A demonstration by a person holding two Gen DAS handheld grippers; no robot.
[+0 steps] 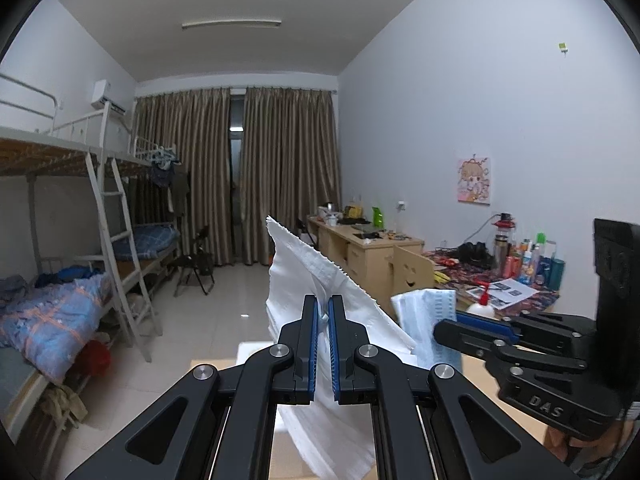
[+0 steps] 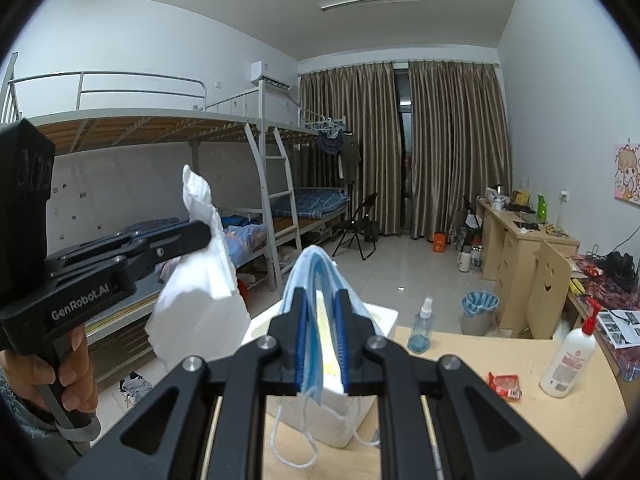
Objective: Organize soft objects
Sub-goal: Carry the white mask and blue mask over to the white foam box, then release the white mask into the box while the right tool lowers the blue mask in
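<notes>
Both claws loaded, mid-carry above the bench; my left claw clenched on white tissue, right claw clamping blue masks; next probably lower each into the white box, release separately.

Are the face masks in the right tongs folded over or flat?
Folded over: the face masks arch above the right tongs, pinched between them, ear loops dangling below.

White walls, tiled floor, bunk beds, brown curtains, wooden desks.
</notes>
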